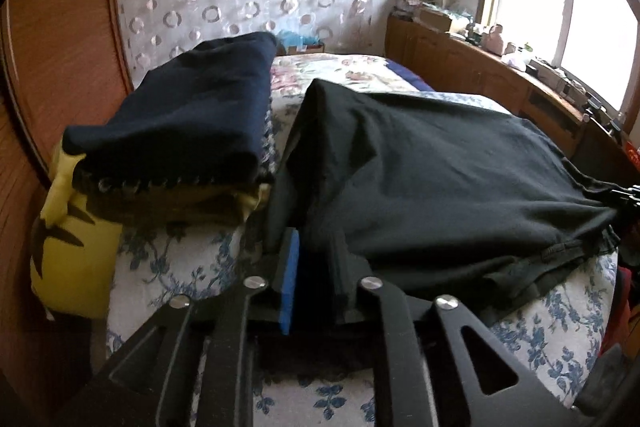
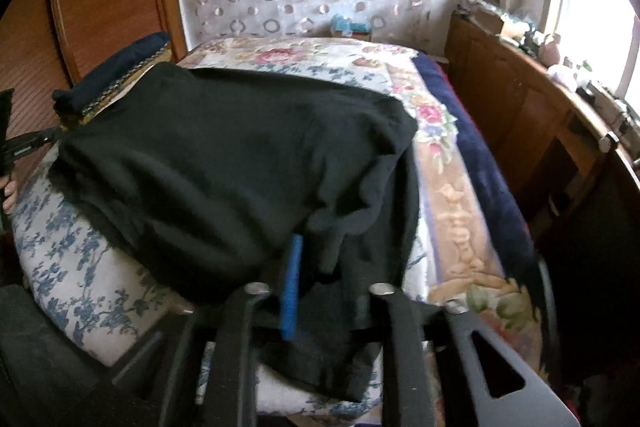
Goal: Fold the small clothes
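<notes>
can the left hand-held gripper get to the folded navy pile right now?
Probably not yet: the left hand-held gripper looks shut on the black garment. The navy pile sits close on its left with nothing between, so after letting go the way looks free.

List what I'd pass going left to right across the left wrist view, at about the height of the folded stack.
Wooden panel → yellow pillow → folded stack with a navy garment on top → black garment held by the left gripper → right gripper at its far edge.
</notes>
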Available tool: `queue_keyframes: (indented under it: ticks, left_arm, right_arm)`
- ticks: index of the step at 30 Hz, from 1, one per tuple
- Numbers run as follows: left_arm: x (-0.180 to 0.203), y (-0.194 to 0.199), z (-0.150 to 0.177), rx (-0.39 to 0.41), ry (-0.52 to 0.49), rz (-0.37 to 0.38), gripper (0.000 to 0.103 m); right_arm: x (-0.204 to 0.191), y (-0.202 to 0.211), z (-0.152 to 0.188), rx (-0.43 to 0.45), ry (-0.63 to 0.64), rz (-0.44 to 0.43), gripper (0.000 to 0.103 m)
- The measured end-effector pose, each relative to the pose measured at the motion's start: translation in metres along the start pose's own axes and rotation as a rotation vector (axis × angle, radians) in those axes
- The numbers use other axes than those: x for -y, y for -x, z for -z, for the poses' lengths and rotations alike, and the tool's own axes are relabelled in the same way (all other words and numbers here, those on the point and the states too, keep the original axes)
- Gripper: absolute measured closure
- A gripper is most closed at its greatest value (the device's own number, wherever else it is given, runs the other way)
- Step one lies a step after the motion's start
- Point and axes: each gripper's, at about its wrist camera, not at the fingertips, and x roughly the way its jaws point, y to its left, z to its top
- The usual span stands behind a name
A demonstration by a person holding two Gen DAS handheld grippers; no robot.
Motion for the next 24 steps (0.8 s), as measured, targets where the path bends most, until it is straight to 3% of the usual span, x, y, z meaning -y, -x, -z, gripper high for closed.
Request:
queue_keyframes:
  ticks: [3,6,8,9,17,24]
  left_arm:
    - [-0.001,0.006,0.003,0.008,0.012,0.008,0.064]
    - [0.000,0.010,0.004,0.010,0.004,0.007,0.057]
    - [0.000,0.010,0.005,0.010,0.003,0.010,0.038]
    - [-0.001,0.011,0.005,0.010,0.002,0.013,0.034]
    - [-0.004,0.006,0.006,-0.001,-0.006,-0.010,0.033]
    - [-0.006,-0.006,0.007,-0.028,-0.003,-0.026,0.033]
  right_arm:
    - [0.000,0.007,-0.009,0.031,0.006,0.010,0.057]
    - [-0.006,0.009,-0.019,0.065,0.033,0.027,0.053]
    - [-0.012,0.005,-0.027,0.076,0.044,0.024,0.051]
    - [-0.017,0.001,-0.030,0.084,0.051,0.019,0.050]
    - [-0.037,-0.067,-0.039,0.071,0.071,-0.056,0.050]
    - [-0.039,-0.100,-0.031,-0.019,0.080,-0.071,0.050]
